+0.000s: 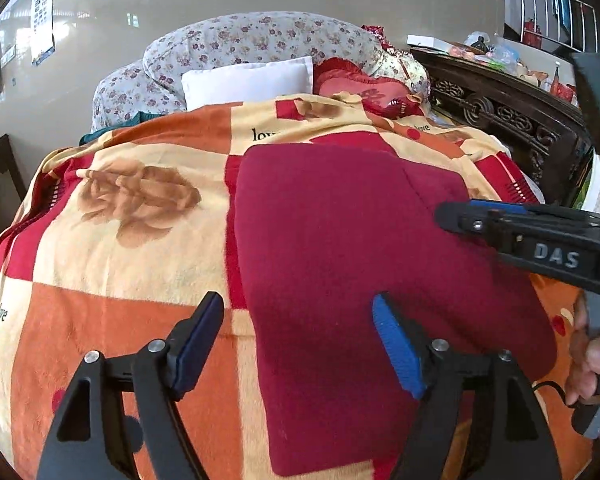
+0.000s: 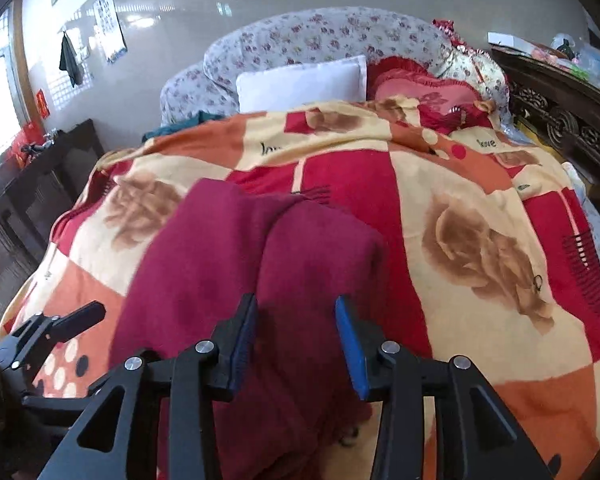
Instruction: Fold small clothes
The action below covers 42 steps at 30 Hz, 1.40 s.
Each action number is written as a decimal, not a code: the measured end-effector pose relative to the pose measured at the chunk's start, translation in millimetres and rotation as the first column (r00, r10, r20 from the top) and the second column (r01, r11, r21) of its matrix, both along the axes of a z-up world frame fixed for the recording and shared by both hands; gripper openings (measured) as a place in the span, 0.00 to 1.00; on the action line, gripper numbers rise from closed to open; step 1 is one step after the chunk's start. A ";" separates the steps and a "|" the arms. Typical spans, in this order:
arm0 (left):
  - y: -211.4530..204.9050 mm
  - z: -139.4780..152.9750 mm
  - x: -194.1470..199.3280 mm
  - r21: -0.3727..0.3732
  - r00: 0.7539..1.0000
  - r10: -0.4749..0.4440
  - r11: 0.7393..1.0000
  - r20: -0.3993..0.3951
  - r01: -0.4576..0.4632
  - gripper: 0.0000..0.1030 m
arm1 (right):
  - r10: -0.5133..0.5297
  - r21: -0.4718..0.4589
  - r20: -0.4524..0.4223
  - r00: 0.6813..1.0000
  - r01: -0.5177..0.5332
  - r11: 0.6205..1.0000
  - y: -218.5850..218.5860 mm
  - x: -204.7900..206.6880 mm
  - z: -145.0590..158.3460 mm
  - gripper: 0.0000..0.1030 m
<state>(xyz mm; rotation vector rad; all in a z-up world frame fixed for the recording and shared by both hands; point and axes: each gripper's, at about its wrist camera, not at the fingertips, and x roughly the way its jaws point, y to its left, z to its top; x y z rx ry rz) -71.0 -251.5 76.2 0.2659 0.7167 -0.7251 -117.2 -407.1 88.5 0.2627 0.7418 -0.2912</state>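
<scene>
A dark red knitted garment [image 1: 352,248] lies flat on the orange, red and cream patterned blanket [image 1: 112,264]. My left gripper [image 1: 298,344] is open just above the garment's near left edge, holding nothing. In the right wrist view the garment [image 2: 236,272] lies folded with a ridge down its middle and a fringe at its far end. My right gripper [image 2: 296,344] is open over the garment's near part, holding nothing. The right gripper also shows at the right of the left wrist view [image 1: 452,216], above the garment's right side. The left gripper shows at the lower left of the right wrist view [image 2: 88,312].
A white pillow [image 1: 248,80], a red heart cushion [image 1: 364,88] and a floral quilt roll [image 1: 260,40] lie at the bed's head. A carved dark wooden bed frame [image 1: 512,120] runs along the right. A dark cabinet [image 2: 48,176] stands at the left.
</scene>
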 end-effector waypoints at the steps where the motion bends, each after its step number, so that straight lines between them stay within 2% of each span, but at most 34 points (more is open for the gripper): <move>1: -2.3 -1.8 1.0 0.005 1.000 0.000 1.000 0.000 0.000 0.74 | 0.002 -0.028 -0.013 1.000 -0.003 1.000 0.2 3.3 -1.9 0.43; 3: -5.0 -4.2 1.6 0.011 1.000 -0.001 1.000 -0.001 0.001 0.74 | -0.003 -0.021 -0.012 1.000 0.003 1.000 -3.5 2.5 -5.2 0.43; 8: -3.6 -4.2 0.6 0.011 1.000 0.008 1.000 0.001 -0.008 0.74 | 0.009 -0.009 0.015 1.000 -0.009 1.000 8.7 -20.3 9.3 0.43; 13: 1.3 -4.9 -0.2 0.002 1.000 0.020 1.000 -0.011 -0.020 0.75 | 0.037 -0.057 0.020 0.999 -0.035 0.998 38.8 -52.2 13.5 0.44; 16: 3.0 -5.2 -2.9 0.001 1.000 0.027 1.000 -0.008 -0.027 0.75 | 0.011 -0.125 -0.056 0.998 -0.018 0.992 47.7 -51.7 -8.3 0.46; 19: 5.7 -5.3 -7.7 0.013 0.999 0.031 0.999 -0.013 -0.031 0.75 | -0.008 -0.033 -0.059 0.998 0.006 0.999 36.4 -50.3 -24.8 0.46; 23: 18.9 1.2 -19.2 0.005 0.999 0.042 0.999 0.008 -0.042 0.75 | -0.022 -0.035 -0.007 1.000 0.021 0.999 46.0 -68.3 -3.3 0.48; 24: 24.4 4.0 -23.0 0.001 0.999 0.051 0.999 0.012 -0.051 0.75 | -0.027 -0.042 0.008 1.000 0.027 0.999 51.2 -74.5 3.3 0.53; 26: 35.5 9.5 -29.4 -0.018 0.998 0.066 0.998 0.006 -0.066 0.75 | -0.038 -0.051 0.049 0.998 0.041 0.998 63.3 -89.4 16.7 0.70; 29: 52.8 18.3 -40.8 -0.045 0.996 0.090 0.995 0.013 -0.090 0.76 | -0.045 -0.072 0.095 0.995 0.052 0.996 82.7 -107.3 31.1 0.74; 33: 75.1 30.8 -58.8 -0.075 0.992 0.114 0.991 0.049 -0.110 0.82 | -0.086 -0.112 0.106 0.991 0.098 0.989 100.1 -124.8 39.8 0.83; 38: 97.2 45.0 -79.8 -0.101 0.988 0.129 0.988 0.085 -0.120 0.84 | -0.098 -0.080 0.121 0.988 0.108 0.991 110.6 -132.0 42.9 0.84; 40: 100.2 47.3 -80.8 -0.103 0.988 0.129 0.987 0.090 -0.120 0.92 | -0.105 -0.066 0.127 0.986 0.114 0.991 108.5 -131.2 41.7 0.87; 42: 101.3 45.6 -76.3 -0.103 0.990 0.122 0.988 0.075 -0.114 0.92 | -0.124 -0.021 0.138 0.983 0.129 0.991 96.5 -127.6 37.7 0.87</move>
